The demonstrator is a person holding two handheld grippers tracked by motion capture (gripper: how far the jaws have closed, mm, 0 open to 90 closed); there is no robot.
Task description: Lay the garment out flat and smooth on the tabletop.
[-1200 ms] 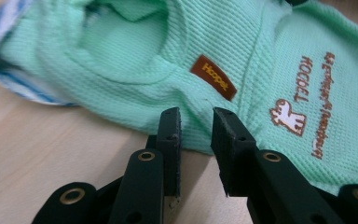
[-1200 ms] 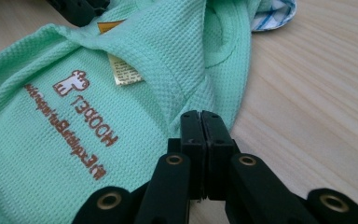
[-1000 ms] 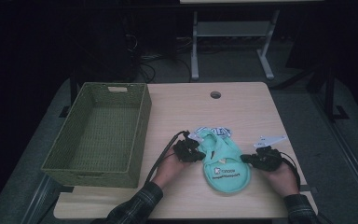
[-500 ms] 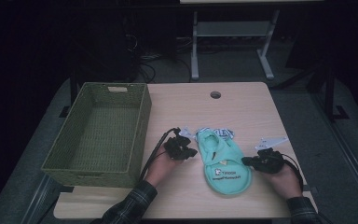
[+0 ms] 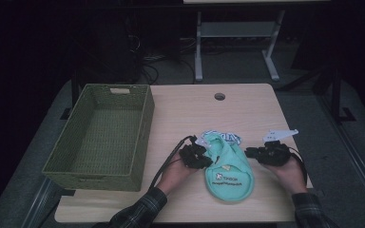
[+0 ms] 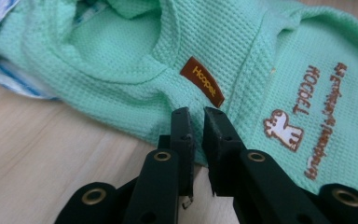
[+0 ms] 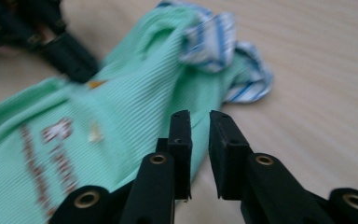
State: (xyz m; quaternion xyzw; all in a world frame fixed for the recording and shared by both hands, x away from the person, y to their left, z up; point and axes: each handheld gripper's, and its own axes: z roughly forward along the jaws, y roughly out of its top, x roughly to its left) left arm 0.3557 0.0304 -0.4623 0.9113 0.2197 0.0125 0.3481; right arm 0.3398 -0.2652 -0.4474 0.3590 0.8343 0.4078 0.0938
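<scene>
The mint-green garment lay on the table between both grippers, long axis running toward the person. The left gripper pinched its edge with narrow jaws; the right gripper, equally narrow, touched the opposite edge, grip uncertain

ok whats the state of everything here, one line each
green garment: lying flat on the table, striped lining bunched at its far end
wicker basket: upright, nothing in it
left gripper: jaws nearly closed at the garment's near edge, a narrow gap between them, grip uncertain
right gripper: jaws nearly closed at the garment's other edge, grip uncertain
table: bare wood, round hole near the far edge
</scene>
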